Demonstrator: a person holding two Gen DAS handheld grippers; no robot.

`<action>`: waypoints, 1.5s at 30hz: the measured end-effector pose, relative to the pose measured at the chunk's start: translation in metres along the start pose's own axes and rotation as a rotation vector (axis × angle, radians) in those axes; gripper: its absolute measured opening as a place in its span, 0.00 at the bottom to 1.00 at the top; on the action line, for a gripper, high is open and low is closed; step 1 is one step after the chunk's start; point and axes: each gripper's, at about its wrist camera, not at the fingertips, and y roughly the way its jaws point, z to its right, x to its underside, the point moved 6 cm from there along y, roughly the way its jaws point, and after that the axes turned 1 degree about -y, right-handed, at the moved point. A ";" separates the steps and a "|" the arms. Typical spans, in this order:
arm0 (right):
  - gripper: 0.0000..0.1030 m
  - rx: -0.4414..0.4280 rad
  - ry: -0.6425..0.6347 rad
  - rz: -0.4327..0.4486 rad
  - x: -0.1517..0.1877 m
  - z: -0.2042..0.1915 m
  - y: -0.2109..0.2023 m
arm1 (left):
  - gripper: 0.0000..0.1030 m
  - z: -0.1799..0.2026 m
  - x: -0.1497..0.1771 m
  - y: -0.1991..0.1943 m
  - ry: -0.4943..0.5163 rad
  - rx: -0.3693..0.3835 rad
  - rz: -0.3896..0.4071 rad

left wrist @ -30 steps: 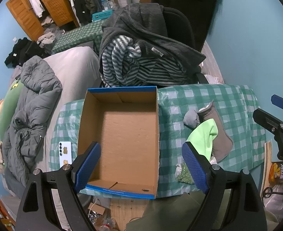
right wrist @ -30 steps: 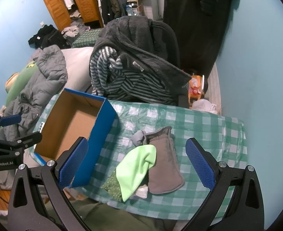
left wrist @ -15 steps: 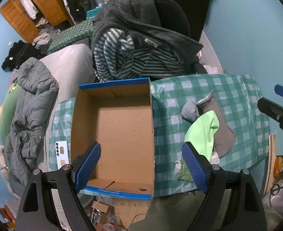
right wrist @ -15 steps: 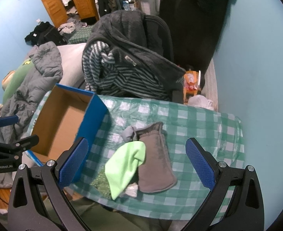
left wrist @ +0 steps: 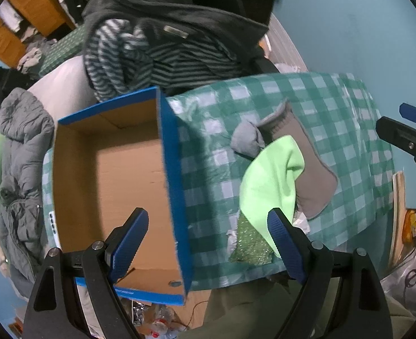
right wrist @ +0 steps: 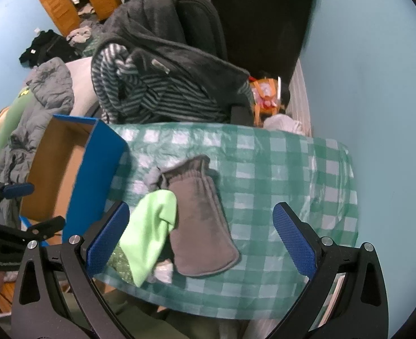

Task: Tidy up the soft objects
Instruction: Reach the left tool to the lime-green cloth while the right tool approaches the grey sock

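Hovering over tabletop [right wrist: 292,152] — both claws spread wide, gripping nothing.
Left claw [left wrist: 208,243] straddling box [left wrist: 174,175] wall; right claw [right wrist: 201,238] framing grey mitt [right wrist: 199,226], green cloth [right wrist: 148,226].

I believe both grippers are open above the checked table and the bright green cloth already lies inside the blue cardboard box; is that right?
Not quite. The bright green cloth is not in the blue cardboard box, whose inside is bare in the left wrist view. The cloth lies on the checked table beside the box, overlapping the grey mitt. The left gripper and right gripper are open.
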 end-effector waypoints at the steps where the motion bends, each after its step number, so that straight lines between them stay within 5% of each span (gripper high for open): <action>1: 0.98 -0.001 0.003 -0.007 0.003 0.003 0.003 | 0.85 0.006 0.000 0.006 0.011 0.000 -0.012; 38: 0.98 0.008 -0.020 -0.182 0.058 0.047 0.079 | 0.84 0.087 0.023 0.131 -0.022 0.031 -0.180; 45: 0.98 0.003 -0.034 -0.191 0.061 0.046 0.082 | 0.46 0.079 0.026 0.123 -0.088 0.081 -0.161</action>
